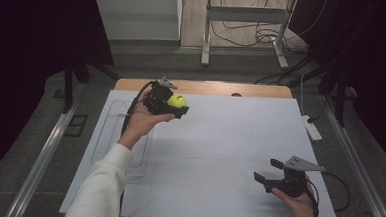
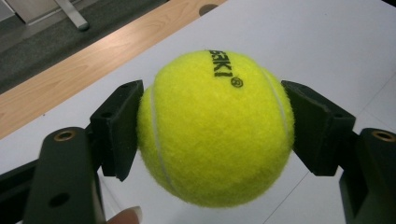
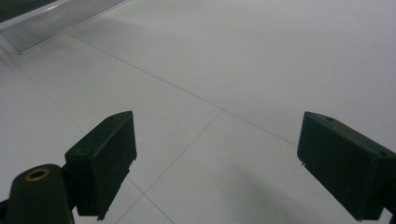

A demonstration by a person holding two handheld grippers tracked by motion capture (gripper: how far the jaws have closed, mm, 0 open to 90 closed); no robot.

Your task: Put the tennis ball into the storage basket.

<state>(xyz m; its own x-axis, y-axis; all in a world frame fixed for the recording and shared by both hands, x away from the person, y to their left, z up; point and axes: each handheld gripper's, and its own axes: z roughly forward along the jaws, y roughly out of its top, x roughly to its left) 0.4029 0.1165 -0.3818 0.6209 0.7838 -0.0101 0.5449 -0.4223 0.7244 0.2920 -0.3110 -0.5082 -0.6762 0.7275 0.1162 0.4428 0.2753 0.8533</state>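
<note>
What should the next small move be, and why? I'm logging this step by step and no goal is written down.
Probably lower the left gripper toward the white table, or bring it over to the right one. It is shut on the tennis ball, a pad on each side, held above the far left of the surface. The right gripper is open with nothing between its jaws, near the front right edge.

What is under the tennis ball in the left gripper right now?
The tennis ball is clamped in the left gripper, lifted off the white table. Bare table surface shows below and around it; the spot directly beneath is hidden by the ball.
</note>
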